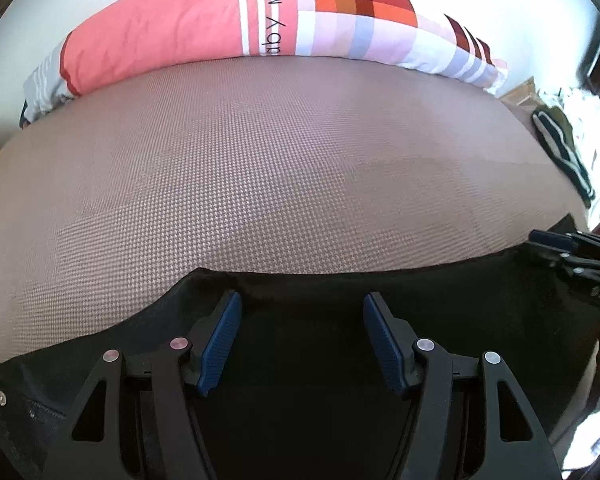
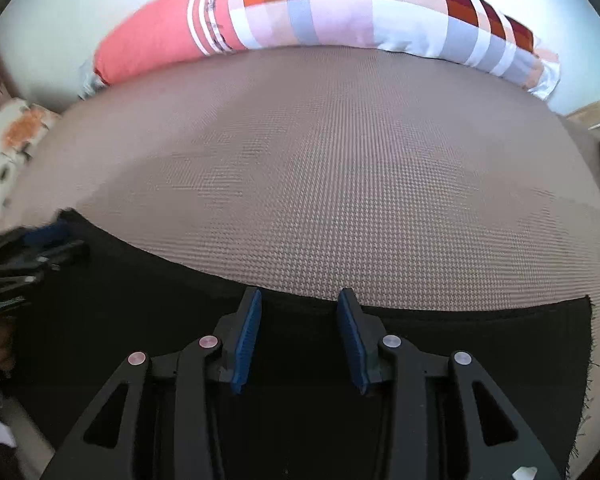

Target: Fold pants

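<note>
Black pants (image 1: 300, 360) lie across the bottom of the frame on the bed (image 1: 260, 160); left hand-held gripper (image 1: 302, 344) and right hand-held gripper (image 2: 300, 340) both hover with jaws apart, gripping nothing.

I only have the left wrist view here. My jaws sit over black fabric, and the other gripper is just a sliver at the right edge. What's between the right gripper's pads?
Observer: Nothing is pinched. The right gripper stands open over the pants, its blue pads clear of the cloth's far edge.
Operator: Where does the fabric end on that side?
Observer: It ends in a frayed raw edge running toward the camera, with bare mattress cover beyond it.
Operator: Anything off the bed past my own gripper?
Observer: Yes, beyond the left gripper a white cloth with orange and brown patches lies beside the bed.
</note>
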`<state>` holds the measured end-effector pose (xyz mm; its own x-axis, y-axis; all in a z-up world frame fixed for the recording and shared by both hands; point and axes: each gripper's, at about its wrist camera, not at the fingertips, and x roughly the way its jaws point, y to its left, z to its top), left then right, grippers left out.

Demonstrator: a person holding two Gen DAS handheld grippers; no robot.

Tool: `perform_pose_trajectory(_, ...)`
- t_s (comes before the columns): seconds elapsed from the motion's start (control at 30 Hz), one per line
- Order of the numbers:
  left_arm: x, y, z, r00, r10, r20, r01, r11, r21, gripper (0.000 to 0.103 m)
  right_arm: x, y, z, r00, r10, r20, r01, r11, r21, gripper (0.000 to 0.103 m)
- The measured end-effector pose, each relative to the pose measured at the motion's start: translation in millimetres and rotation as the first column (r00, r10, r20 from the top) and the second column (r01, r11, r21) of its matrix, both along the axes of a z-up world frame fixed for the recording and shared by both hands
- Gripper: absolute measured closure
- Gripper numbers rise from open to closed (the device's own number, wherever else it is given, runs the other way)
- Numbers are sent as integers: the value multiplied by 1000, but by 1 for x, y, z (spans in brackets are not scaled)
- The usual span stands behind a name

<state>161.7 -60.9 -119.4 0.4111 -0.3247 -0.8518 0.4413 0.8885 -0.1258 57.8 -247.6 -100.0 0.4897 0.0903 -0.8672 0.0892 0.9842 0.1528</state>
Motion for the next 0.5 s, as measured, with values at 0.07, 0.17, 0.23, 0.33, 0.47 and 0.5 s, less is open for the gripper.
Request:
perform_pose_trajectory(0.07,-4,5,8,1000,14,5,-14,1000,-14,39,-10,-16,17,999,-8,45,5,998,70,62)
perform_pose_trajectory(0.17,-18,14,17,999,35,24,-34,999,-21,39,-30,-52,38,996,-52,68,41,989,143,45)
perform_pose_trajectory(0.23,-29,19,19,999,47,25,-47,999,-23,39,-45,-78,47,994,-84,71,72,985,156,45)
perform_pose_trajectory(0.33,-47,28,18,997,74,9,-74,997,-33,39,-68,-123,51,990,-131,46,122,979,163,45)
perform_pose_trajectory(0.47,-64,38,12,992,123,-22,-124,991,-42,39,-102,-183,40,978,-207,-31,208,945,253,45)
perform_pose_trajectory(0.5,-67,40,10,990,139,-37,-141,989,-43,39,-109,-198,38,973,-228,-48,232,931,281,44)
